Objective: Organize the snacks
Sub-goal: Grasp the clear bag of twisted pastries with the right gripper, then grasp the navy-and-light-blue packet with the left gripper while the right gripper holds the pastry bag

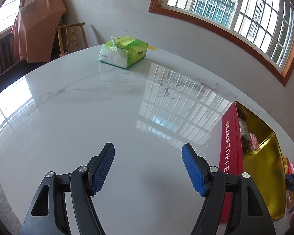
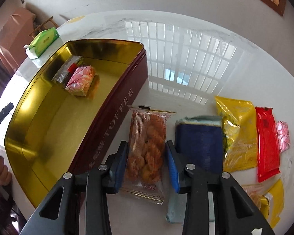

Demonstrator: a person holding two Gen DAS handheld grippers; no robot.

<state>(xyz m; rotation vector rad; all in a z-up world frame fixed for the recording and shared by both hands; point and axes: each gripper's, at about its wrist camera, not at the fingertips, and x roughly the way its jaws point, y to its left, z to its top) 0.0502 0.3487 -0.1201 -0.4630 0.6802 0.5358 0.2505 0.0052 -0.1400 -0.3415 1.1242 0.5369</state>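
Note:
A clear packet of orange fried snacks [image 2: 147, 137] lies on the white marble table [image 2: 186, 68], just right of the red toffee tin [image 2: 115, 117]. My right gripper [image 2: 147, 144] points down at it, its blue pads pressed against the packet's two long sides. The tin stands open with a gold inside and holds a pink patterned packet [image 2: 81, 80] and a silvery one [image 2: 65, 71]. In the left wrist view the same tin [image 1: 228, 146] is at the right edge. My left gripper [image 1: 148, 145] hangs open over bare table with nothing between its fingers.
Right of the held packet lie a dark blue pack [image 2: 200, 146], a yellow bag [image 2: 239, 133], a red pack [image 2: 267, 143], a small pink packet [image 2: 283, 137] and a yellow-edged packet [image 2: 264, 199]. A green tissue pack [image 1: 123, 51] sits at the far edge. A wooden chair [image 1: 72, 37] stands behind.

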